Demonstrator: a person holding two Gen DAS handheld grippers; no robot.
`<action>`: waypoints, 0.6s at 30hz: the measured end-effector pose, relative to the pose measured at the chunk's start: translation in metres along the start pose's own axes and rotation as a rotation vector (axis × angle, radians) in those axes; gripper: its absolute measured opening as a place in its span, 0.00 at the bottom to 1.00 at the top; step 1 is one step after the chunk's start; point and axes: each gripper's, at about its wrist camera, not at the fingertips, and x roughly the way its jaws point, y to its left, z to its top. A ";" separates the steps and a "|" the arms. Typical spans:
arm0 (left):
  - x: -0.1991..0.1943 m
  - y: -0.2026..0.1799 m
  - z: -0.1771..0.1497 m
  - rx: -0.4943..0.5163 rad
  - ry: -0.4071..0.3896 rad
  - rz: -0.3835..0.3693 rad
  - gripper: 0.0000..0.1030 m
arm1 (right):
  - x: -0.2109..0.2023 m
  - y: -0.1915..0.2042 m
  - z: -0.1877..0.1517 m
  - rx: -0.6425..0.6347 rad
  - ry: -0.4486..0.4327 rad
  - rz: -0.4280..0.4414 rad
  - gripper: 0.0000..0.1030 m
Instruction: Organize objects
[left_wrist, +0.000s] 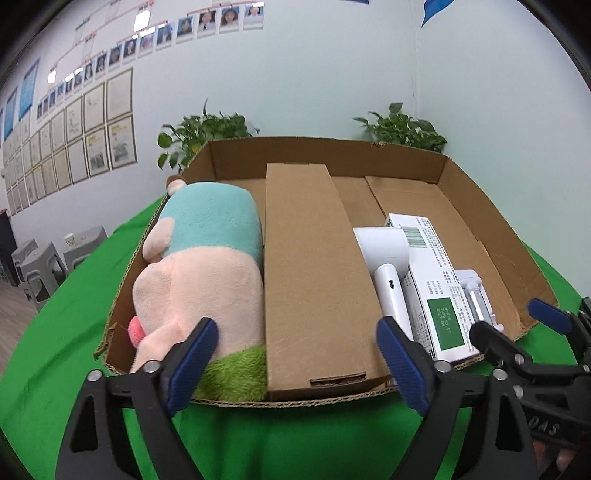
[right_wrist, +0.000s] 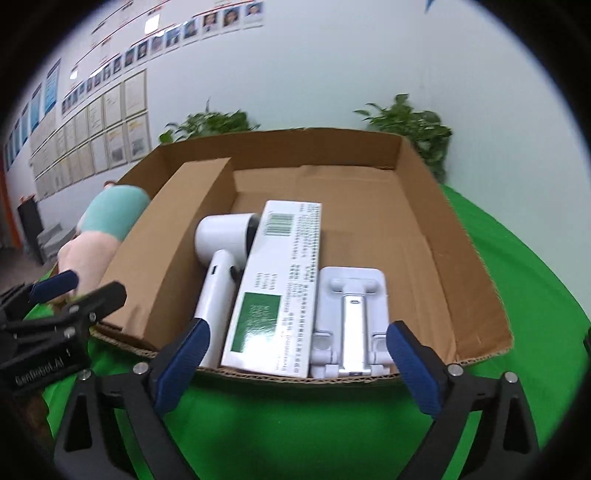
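Fingers of the left gripper (left_wrist: 297, 363) stand wide apart, empty, at the near wall of the cardboard tray (left_wrist: 491, 236). Inside the tray: plush toy (left_wrist: 199, 266) far left, long brown box (left_wrist: 314, 280) beside it.

Right wrist view: right gripper (right_wrist: 297, 363) equally wide, empty. White dryer (right_wrist: 221, 258), printed carton (right_wrist: 277, 288), and white stand (right_wrist: 351, 317), probably foldable, lie inside the tray's near wall.

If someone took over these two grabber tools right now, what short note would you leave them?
Left gripper: open, empty, at the cardboard tray's near edge.
Right gripper: open, empty, likewise.
In the tray: plush toy left of the cardboard divider; right of it, white hair dryer, green-and-white box, white folding stand, side by side.
Done: these four are in.
Left: nothing loose shows on the green cloth.
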 end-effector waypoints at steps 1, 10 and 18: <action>0.001 -0.001 -0.001 -0.001 -0.009 0.011 0.90 | 0.000 0.000 -0.001 0.003 -0.001 -0.008 0.98; 0.007 -0.006 -0.009 -0.007 -0.030 0.060 0.94 | 0.005 -0.001 -0.003 -0.021 0.007 -0.034 0.99; 0.012 -0.004 -0.008 -0.013 -0.012 0.077 0.99 | 0.008 -0.002 -0.003 -0.017 0.020 -0.038 0.99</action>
